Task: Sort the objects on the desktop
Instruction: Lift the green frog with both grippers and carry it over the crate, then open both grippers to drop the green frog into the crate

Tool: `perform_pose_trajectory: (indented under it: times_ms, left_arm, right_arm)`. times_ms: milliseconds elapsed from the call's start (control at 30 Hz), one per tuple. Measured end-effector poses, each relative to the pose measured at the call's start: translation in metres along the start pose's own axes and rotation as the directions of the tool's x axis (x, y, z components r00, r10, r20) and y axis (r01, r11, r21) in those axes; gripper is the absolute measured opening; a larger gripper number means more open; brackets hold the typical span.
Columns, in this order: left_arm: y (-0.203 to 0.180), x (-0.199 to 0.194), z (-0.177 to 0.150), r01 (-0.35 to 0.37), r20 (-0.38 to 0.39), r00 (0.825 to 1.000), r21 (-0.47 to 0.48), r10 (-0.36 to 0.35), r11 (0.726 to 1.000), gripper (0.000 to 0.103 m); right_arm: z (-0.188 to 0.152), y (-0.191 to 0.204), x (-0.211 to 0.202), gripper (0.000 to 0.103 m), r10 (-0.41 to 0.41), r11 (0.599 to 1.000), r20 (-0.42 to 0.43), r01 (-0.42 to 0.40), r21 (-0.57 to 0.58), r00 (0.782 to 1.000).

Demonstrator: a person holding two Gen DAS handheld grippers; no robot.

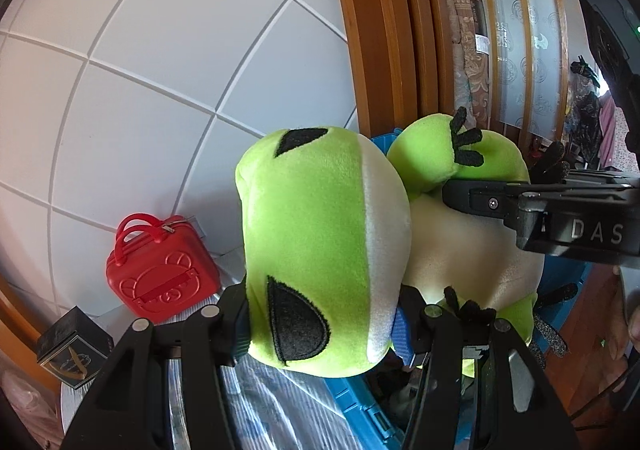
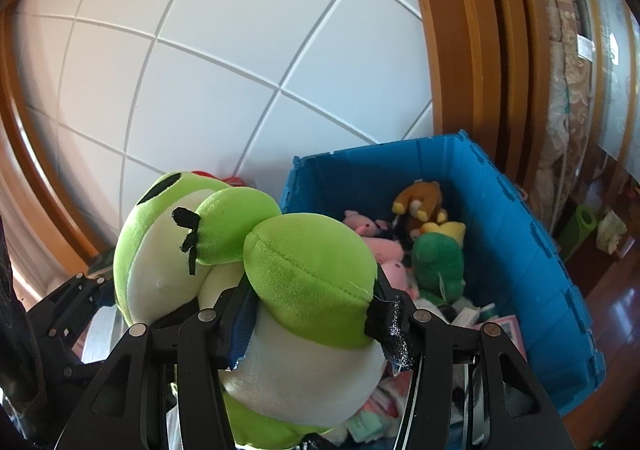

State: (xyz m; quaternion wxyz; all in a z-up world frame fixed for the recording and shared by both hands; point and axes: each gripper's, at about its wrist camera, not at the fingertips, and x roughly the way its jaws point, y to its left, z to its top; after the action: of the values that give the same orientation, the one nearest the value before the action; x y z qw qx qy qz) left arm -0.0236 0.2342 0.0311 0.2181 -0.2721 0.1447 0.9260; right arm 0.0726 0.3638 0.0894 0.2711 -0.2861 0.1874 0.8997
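Observation:
A green and white frog plush [image 1: 324, 246] is held in the air by both grippers. My left gripper [image 1: 320, 326] is shut on its head. My right gripper [image 2: 312, 322] is shut on its body and leg; that gripper also shows in the left wrist view [image 1: 472, 202] at the right. In the right wrist view the frog [image 2: 304, 278] hangs over the left rim of a blue bin [image 2: 516, 250]. The bin holds several plush toys, among them a green one [image 2: 438, 262], a brown one [image 2: 420, 206] and pink ones [image 2: 384, 246].
A red toy suitcase [image 1: 160, 270] stands by the white tiled wall [image 1: 160, 70]. A dark box [image 1: 72, 350] sits at the lower left. A wooden door frame [image 2: 472, 50] rises behind the bin. Wooden floor [image 2: 616, 310] lies to the right.

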Motion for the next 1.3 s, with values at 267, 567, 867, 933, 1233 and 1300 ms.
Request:
perform_pose_trajectory:
  times_ms: [267, 567, 867, 933, 1233, 1300]
  left_arm:
    - [-0.032, 0.029, 0.022, 0.045, -0.006, 0.999, 0.034, -0.045, 0.998, 0.054]
    - [-0.058, 0.065, 0.050, 0.081, -0.012, 0.997, 0.055, -0.080, 0.995, 0.054]
    - [-0.063, 0.096, 0.078, 0.075, -0.010, 0.997, 0.058, -0.074, 0.996, 0.054]
    - [-0.062, 0.104, 0.084, 0.069, -0.023, 0.997, 0.055, -0.068, 0.996, 0.064]
    - [-0.035, 0.103, 0.080, -0.019, -0.039, 0.999, 0.002, 0.019, 1.000, 0.101]
    - [-0.031, 0.100, 0.077, -0.036, -0.040, 0.999, -0.003, 0.035, 0.999, 0.101]
  right_arm:
    - [0.010, -0.042, 0.003, 0.051, -0.047, 0.998, 0.004, 0.047, 0.044, 0.999]
    - [0.029, -0.085, 0.016, 0.052, -0.095, 0.993, -0.001, 0.095, 0.074, 0.995]
    - [0.057, -0.108, 0.037, 0.052, -0.110, 0.991, 0.000, 0.110, 0.070, 0.994]
    - [0.064, -0.113, 0.043, 0.058, -0.100, 0.992, 0.007, 0.099, 0.074, 0.995]
    - [0.067, -0.128, 0.050, 0.103, -0.113, 0.990, 0.042, 0.109, 0.085, 0.993]
    - [0.065, -0.129, 0.048, 0.103, -0.110, 0.991, 0.042, 0.106, 0.083, 0.993]
